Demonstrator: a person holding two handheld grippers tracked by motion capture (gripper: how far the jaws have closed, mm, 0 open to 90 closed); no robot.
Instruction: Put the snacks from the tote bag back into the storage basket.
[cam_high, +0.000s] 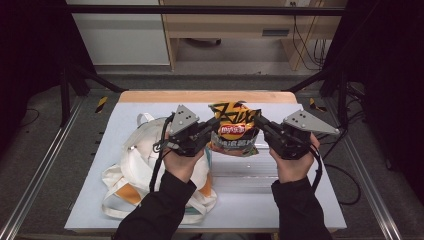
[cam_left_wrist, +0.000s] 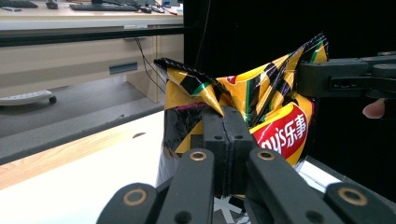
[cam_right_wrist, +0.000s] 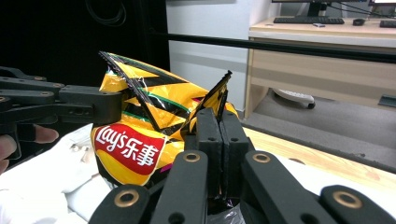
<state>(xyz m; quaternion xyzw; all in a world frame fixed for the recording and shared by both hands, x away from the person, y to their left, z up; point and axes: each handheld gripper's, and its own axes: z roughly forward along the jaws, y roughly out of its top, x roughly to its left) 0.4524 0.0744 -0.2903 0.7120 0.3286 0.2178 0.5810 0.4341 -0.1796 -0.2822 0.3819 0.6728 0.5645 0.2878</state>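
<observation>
A yellow and black bag of chips (cam_high: 233, 129) with a red label hangs above the middle of the table, held up between both grippers. My left gripper (cam_high: 212, 126) is shut on the bag's left edge. In the left gripper view its jaws (cam_left_wrist: 227, 122) pinch the crumpled foil of the bag (cam_left_wrist: 275, 116). My right gripper (cam_high: 260, 125) is shut on the bag's right edge; the right gripper view has its jaws (cam_right_wrist: 220, 122) clamped on a corner of the bag (cam_right_wrist: 135, 126). The bag's top is creased and pulled taut.
A white cloth tote bag (cam_high: 142, 162) with orange inside lies on the left of the white table top (cam_high: 300, 200), under my left hand. A clear plastic sheet (cam_high: 240, 175) lies under the chips. A wooden desk (cam_high: 230, 25) stands beyond the table.
</observation>
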